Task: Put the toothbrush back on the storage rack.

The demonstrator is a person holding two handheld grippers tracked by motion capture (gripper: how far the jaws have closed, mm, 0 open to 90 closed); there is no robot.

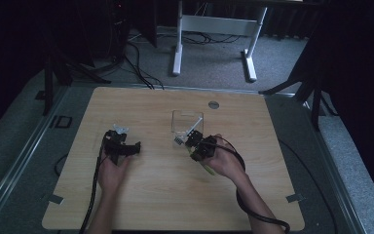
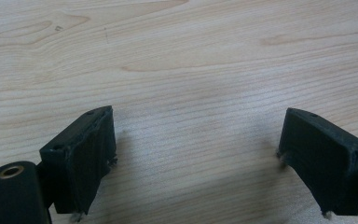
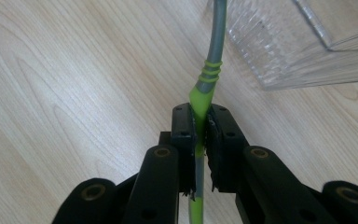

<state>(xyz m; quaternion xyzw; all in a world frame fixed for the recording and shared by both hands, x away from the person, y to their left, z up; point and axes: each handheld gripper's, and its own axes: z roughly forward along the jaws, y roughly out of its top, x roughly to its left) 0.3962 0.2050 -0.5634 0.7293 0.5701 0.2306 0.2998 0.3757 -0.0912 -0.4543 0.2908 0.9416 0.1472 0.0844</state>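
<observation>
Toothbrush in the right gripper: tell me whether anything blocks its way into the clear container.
Nothing visible does. The right gripper is shut on the toothbrush, whose head end reaches up beside the clear container. Only bare table lies around them, and the left gripper sits well off to the side.

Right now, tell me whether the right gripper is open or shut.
Shut. The right gripper has its jaws pressed against the green-and-grey toothbrush handle, with no gap either side. The clear box lies just beyond.
</observation>
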